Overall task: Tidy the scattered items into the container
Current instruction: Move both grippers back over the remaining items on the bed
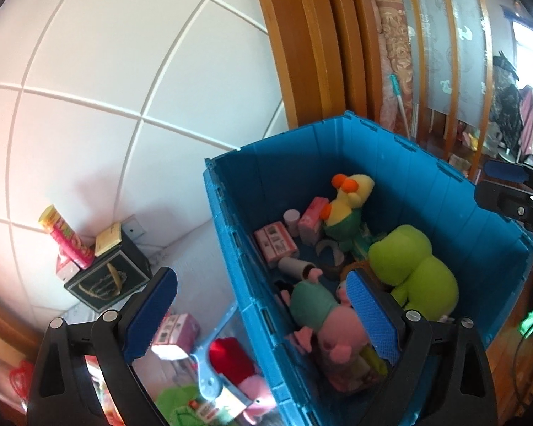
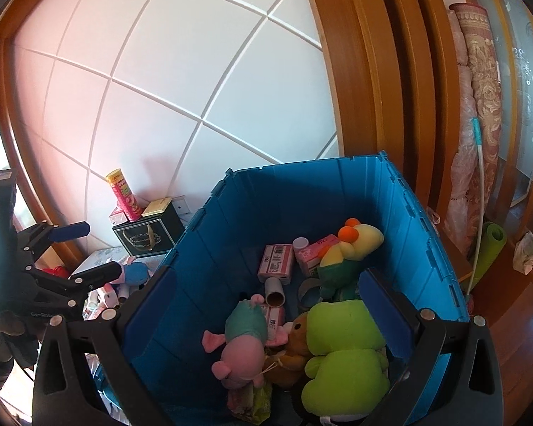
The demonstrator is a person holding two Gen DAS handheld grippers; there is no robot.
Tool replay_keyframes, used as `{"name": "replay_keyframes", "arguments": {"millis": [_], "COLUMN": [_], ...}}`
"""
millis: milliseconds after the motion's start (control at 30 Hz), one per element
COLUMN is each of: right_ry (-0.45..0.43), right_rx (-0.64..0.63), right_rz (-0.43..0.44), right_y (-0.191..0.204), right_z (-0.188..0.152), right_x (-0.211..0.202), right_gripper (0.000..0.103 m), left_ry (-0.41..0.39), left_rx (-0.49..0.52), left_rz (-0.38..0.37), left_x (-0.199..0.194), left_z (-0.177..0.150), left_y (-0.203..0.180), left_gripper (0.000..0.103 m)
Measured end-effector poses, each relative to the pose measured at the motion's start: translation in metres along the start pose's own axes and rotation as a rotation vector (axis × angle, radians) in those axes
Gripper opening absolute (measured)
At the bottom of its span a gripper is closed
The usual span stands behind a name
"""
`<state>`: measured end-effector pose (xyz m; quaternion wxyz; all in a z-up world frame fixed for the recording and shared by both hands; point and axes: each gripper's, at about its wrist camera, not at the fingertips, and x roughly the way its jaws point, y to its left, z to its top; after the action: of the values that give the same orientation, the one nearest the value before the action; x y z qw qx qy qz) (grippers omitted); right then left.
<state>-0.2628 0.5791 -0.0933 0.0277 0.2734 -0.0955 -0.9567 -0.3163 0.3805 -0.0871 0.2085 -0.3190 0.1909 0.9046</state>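
A blue plastic crate holds a green frog plush, a pink pig plush in a teal dress, a yellow duck plush, pink boxes and a cardboard tube. My left gripper is open and empty, straddling the crate's left wall. My right gripper is open and empty above the crate. Outside the crate on the left lie a pink box, a red item and a blue-dressed pig plush.
A black box with a pink snack can stands by the white panelled wall. A wooden door frame and rolled rugs stand behind the crate. The other gripper shows at each view's edge.
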Motion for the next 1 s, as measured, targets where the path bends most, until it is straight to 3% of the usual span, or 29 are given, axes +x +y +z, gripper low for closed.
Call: {"name": "replay_keyframes", "arguments": {"millis": [233, 600, 1000], "right_ry": [0.048, 0.089, 0.184], "right_rx": [-0.063, -0.206, -0.273], "right_rz": [0.059, 0.175, 0.24], "right_y": [0.047, 0.157, 0.259], "right_z": [-0.007, -0.01, -0.048], "right_x": [0.009, 0.033, 0.071], "right_gripper": [0.103, 0.103, 0.103], "left_ry": [0.044, 0.131, 0.22], "left_rx": [-0.074, -0.259, -0.35], "left_rz": [0.038, 0.117, 0.179], "left_x": [-0.008, -0.024, -0.036], "left_z": [-0.049, -0.137, -0.221], "left_y": [0.043, 0.149, 0.246], "left_gripper": [0.097, 0.097, 0.097]}}
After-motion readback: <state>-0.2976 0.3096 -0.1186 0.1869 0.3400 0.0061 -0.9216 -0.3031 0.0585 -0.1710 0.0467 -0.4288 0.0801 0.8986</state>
